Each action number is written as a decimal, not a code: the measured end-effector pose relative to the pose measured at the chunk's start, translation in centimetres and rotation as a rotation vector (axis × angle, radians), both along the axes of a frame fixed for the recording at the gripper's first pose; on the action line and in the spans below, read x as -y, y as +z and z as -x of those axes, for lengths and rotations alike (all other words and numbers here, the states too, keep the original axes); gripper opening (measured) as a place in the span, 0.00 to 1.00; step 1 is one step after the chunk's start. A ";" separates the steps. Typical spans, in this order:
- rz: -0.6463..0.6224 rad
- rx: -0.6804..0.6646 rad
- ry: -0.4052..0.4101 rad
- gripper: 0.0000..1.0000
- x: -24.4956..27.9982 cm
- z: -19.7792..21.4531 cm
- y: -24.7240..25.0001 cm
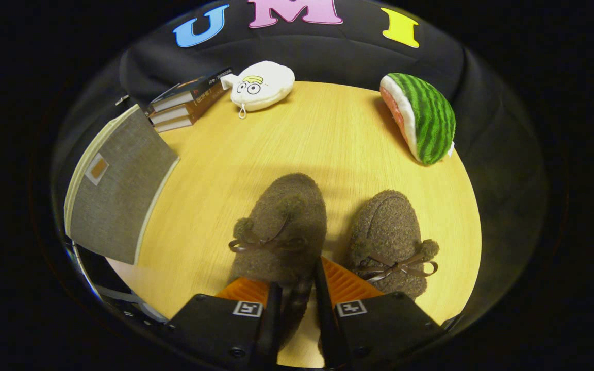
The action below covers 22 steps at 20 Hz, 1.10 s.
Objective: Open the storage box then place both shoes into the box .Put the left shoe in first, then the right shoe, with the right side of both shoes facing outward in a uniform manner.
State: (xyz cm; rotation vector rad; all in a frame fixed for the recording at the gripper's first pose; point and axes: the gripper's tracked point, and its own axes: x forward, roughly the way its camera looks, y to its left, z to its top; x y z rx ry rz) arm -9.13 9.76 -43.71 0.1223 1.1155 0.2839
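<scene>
Two brown fuzzy shoes with bow laces lie on the round wooden table [328, 134], toes pointing away from me. The left-hand shoe [284, 221] reaches back between my fingers. My gripper [297, 282] is shut on its heel rim, with fuzzy fabric pinched in the narrow gap. The right-hand shoe [392, 242] rests beside my right finger [346, 283], apart from the other shoe. The storage box [116, 190] stands off the table's left edge, showing a grey fabric panel with a pale rim and a small label. Dark space shows beneath the panel; I cannot tell how far it is open.
A stack of books [188, 100] lies at the far left of the table. A white plush toy [262, 85] sits beside the books. A watermelon-slice plush [423, 116] leans at the far right edge. Bare tabletop lies between the shoes and these things.
</scene>
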 end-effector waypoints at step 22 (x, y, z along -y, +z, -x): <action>-0.166 0.044 -0.222 0.05 -9.0 -3.5 21.8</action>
